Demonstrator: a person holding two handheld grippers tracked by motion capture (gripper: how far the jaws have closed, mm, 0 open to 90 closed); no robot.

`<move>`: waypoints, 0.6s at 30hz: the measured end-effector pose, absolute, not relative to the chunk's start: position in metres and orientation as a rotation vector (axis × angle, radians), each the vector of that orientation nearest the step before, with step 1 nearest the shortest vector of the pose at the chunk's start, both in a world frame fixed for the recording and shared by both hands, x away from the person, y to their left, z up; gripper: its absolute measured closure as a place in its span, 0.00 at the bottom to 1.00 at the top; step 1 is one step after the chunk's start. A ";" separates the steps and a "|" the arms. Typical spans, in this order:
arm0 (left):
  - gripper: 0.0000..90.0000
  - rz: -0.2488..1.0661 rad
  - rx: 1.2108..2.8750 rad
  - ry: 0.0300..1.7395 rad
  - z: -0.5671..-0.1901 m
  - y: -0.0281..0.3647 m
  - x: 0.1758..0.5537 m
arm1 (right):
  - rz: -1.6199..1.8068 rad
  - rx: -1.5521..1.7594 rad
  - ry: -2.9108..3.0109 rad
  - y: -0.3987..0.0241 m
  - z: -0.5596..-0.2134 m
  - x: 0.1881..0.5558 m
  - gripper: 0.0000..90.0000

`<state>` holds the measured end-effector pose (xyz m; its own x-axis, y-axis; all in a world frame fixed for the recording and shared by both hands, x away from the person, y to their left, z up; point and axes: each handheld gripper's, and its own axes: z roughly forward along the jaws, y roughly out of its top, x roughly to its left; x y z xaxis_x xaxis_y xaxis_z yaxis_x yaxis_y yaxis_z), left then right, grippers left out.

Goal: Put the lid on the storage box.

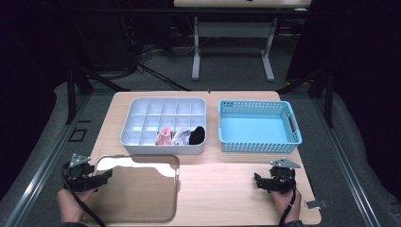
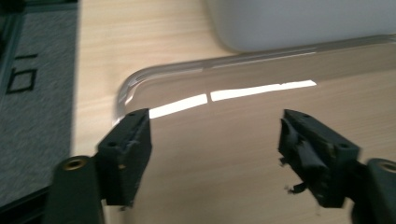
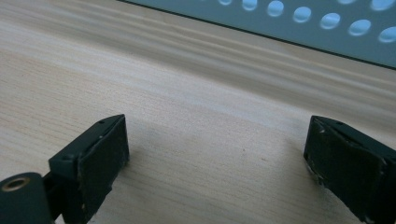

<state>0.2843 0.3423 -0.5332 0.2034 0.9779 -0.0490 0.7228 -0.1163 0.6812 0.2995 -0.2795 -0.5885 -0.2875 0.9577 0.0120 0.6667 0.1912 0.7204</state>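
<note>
Holding socks (image 1: 182,136) (front row): organiser (image 1: 137,111)

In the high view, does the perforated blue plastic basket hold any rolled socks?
No: the blue basket is bare inside; rolled socks lie in the white divided tray.

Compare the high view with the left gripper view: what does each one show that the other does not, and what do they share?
High view alone: the white divided organizer with small fabric items in its front compartments, the empty blue basket, the right gripper and both hands.

Left gripper view alone: a close look at the left gripper, its black fingers apart with nothing between them, and worn padding on one of them.

Shared: the wooden table, the clear lid lying flat on it with a bright reflection, and the left gripper at its corner.
</note>
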 end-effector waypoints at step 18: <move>1.00 0.620 1.866 1.751 -0.565 0.378 0.269 | 0.870 1.515 2.025 -0.279 -0.589 0.299 0.07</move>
<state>0.2688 0.3783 -0.5646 0.0678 0.9976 -0.0109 0.7681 -0.0452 0.6387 0.2994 -0.2792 -0.5886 -0.2857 0.9583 0.0082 0.6656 0.1923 0.7211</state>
